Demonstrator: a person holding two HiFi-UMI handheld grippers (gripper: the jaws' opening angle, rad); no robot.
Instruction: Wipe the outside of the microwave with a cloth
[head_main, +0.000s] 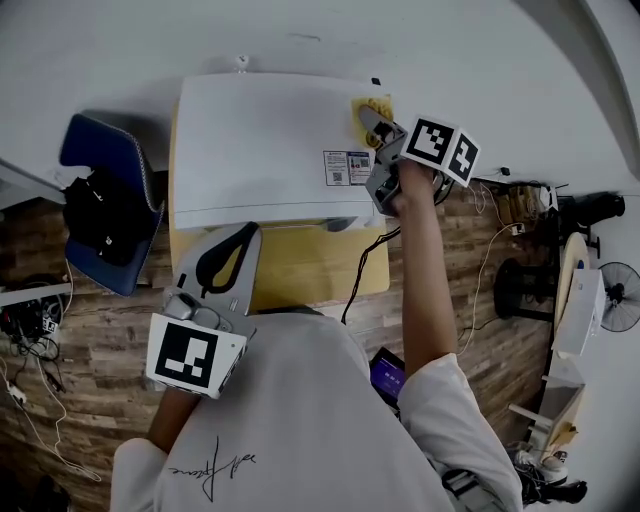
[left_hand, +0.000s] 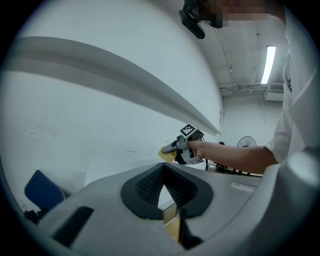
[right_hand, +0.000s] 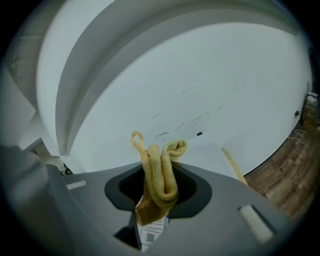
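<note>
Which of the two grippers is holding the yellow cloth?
The right gripper, up on top of the microwave: the cloth is pinched between its fingers. The left gripper, by the front edge, is shut on nothing.

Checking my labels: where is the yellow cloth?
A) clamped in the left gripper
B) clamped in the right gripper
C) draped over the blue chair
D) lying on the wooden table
B: the right gripper view shows the yellow cloth pinched between the jaws of the right gripper, over the top of the white microwave.
</note>
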